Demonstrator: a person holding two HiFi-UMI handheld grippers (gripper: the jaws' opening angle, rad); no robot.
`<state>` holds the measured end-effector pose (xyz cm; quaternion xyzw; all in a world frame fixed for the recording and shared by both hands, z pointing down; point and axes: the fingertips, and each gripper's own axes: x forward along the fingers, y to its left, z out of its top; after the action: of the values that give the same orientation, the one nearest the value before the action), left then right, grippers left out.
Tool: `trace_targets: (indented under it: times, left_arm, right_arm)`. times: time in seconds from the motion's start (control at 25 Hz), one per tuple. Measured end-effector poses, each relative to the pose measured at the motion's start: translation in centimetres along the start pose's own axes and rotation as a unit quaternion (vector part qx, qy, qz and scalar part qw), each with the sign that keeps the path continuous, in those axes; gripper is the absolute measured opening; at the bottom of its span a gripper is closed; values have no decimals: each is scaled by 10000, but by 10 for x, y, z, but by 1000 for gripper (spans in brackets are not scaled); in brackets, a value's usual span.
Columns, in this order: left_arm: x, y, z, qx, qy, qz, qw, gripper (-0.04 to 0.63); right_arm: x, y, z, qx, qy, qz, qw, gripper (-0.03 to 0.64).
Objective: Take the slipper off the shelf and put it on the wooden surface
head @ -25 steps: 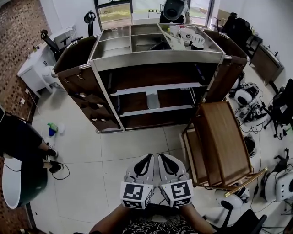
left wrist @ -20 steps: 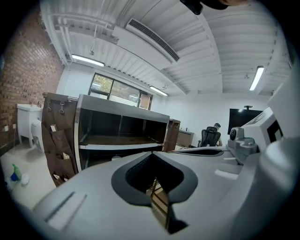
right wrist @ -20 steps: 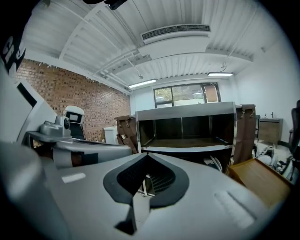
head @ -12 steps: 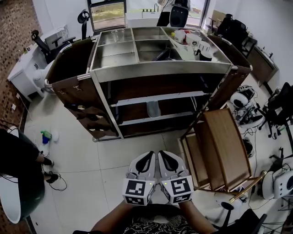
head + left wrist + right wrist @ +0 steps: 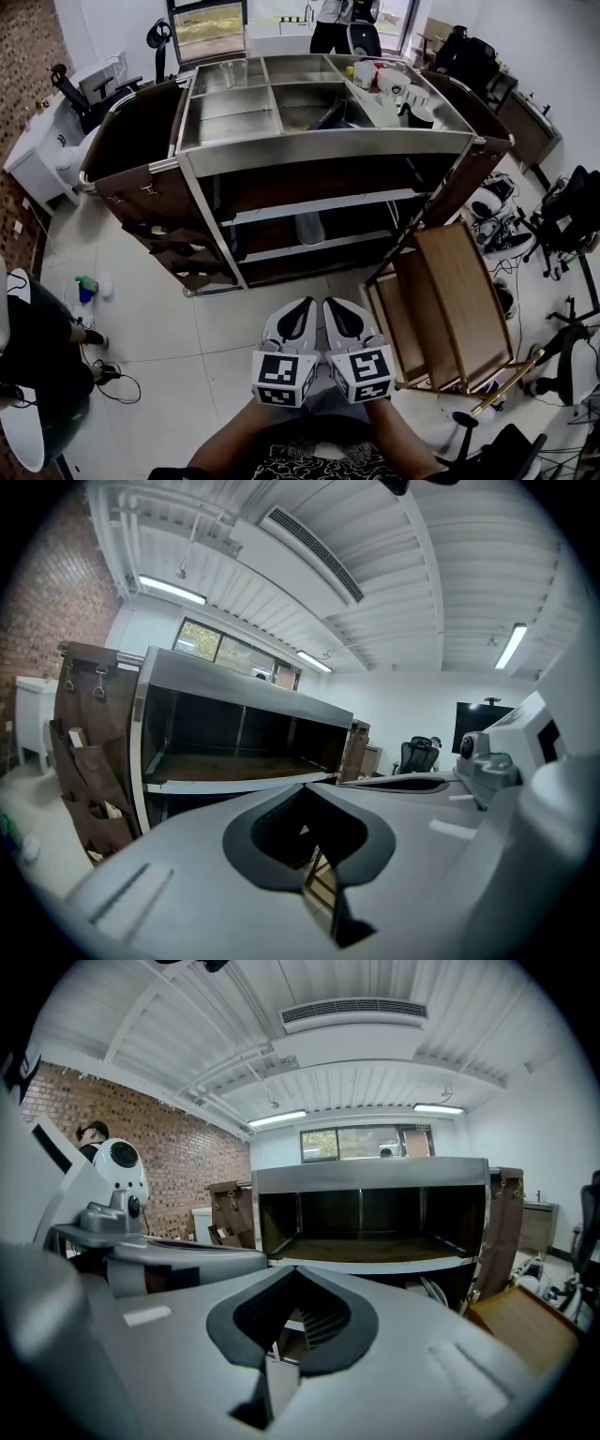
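Abreast, left gripper, right gripper closed; slipper on shelf.

I see pale floor tiles all round. On the near left a person in dark clothes stands at the edge, with a black cable looped on the tiles just beside the shoes. A little farther off sits a green and blue bottle. The brick wall runs up the left. At the far end are a window and another person. White cups cluster far right. Black chairs stand on the right.
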<state>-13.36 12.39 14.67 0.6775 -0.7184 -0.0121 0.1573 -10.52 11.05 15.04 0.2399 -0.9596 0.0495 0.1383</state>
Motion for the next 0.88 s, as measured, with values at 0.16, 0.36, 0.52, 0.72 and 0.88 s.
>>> trace_targets:
  times: [0.16, 0.36, 0.52, 0.72, 0.88]
  left_arm:
    - [19, 9, 0, 40, 36, 50, 10000, 5]
    - [45, 18, -2, 117, 98, 155, 9998, 5]
    - [69, 25, -5, 126, 193, 295, 9993, 5]
    - [112, 34, -8, 119, 320, 427, 9985, 5]
    - [144, 44, -13, 129, 498, 523, 9973, 5]
  right_arm:
    - [14, -21, 0, 92, -25, -88, 9999, 0]
    - [35, -38, -7, 196, -8, -9, 9998, 0]
    - [57, -52, -9, 174, 26, 164, 9997, 0]
    - [91, -82, -9, 129, 90, 351, 9993, 0]
    - [120, -105, -12, 158, 185, 463, 9986, 0]
